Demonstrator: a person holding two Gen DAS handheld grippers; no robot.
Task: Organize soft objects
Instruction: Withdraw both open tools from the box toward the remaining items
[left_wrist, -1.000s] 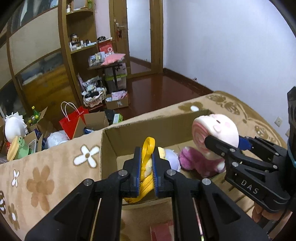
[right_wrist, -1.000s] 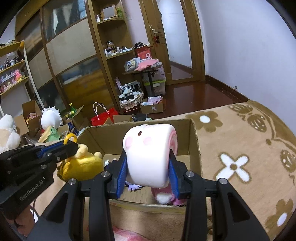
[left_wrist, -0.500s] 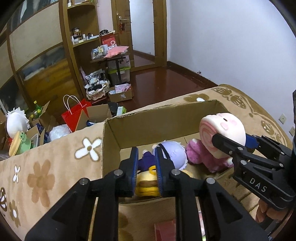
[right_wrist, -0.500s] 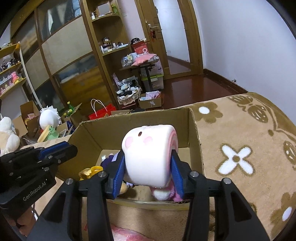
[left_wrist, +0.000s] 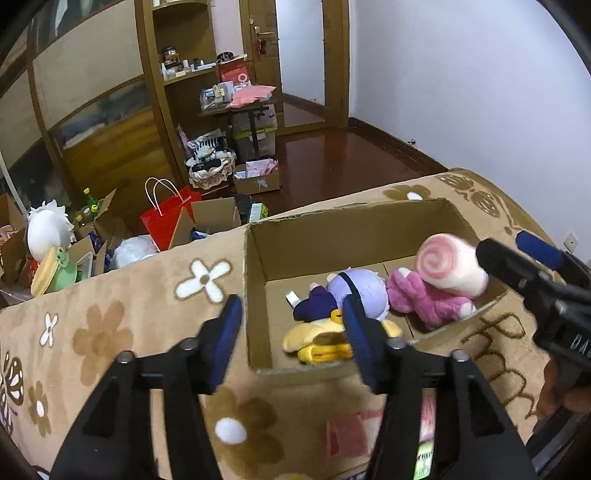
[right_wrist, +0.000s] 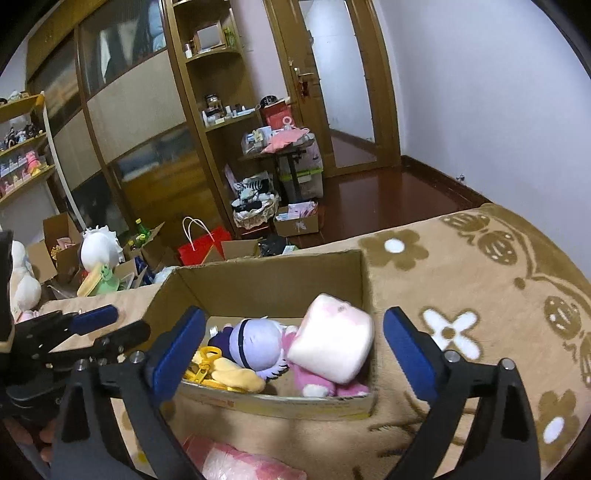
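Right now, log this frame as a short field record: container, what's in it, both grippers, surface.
container: open cardboard box on a floral blanket
contents: pink swirl roll plush, purple-haired doll, yellow plush, magenta plush
left gripper: jaws opening, nothing between them, yellow plush below
right gripper: jaws opening, pads off the roll plush
step: both toys released into box
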